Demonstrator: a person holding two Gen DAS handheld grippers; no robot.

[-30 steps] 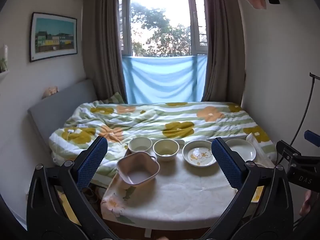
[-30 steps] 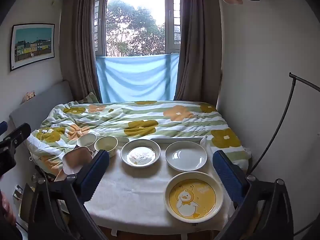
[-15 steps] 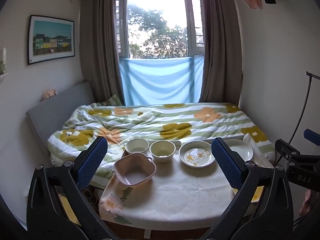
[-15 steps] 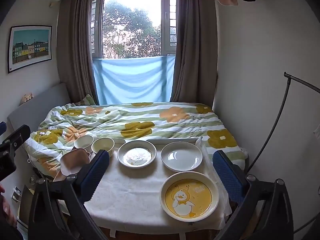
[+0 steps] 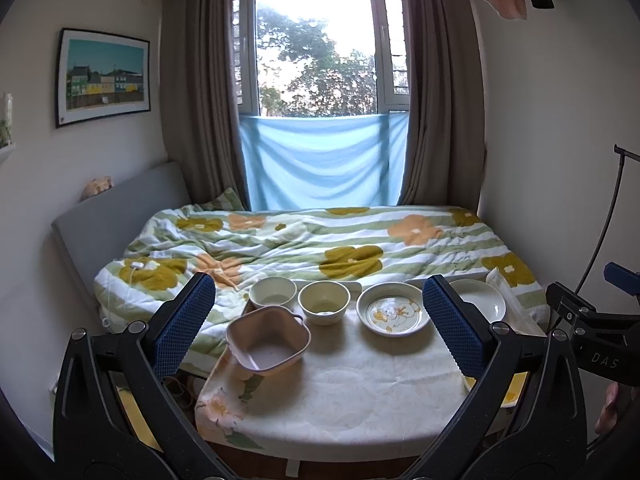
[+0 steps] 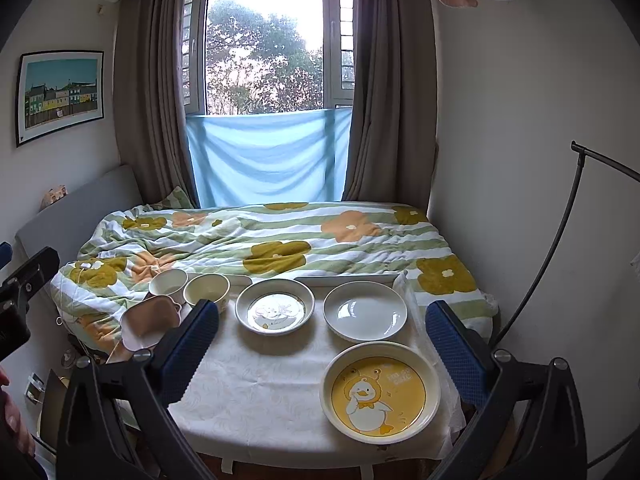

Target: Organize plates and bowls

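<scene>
1. Nothing is gathered yet. Both the left gripper (image 5: 320, 320) and the right gripper (image 6: 322, 344) hang wide open and empty, short of the table (image 6: 260, 392).
2. The dishes lie separate on it: pink bowl (image 5: 268, 344), 2 cream bowls (image 5: 324, 302), flower plate (image 6: 275, 306), white plate (image 6: 365, 310), duck plate (image 6: 380, 394).
3. Likely next — reach in and stack like with like.
4. The left view's finger hides most of the duck plate.

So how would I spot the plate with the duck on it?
Look at the cloth-covered table at the foot of the flowered bed. On its near right corner sits the round white-rimmed plate with a yellow centre. It alone carries a cartoon duck and lies nearer than the plain white plate.
</scene>
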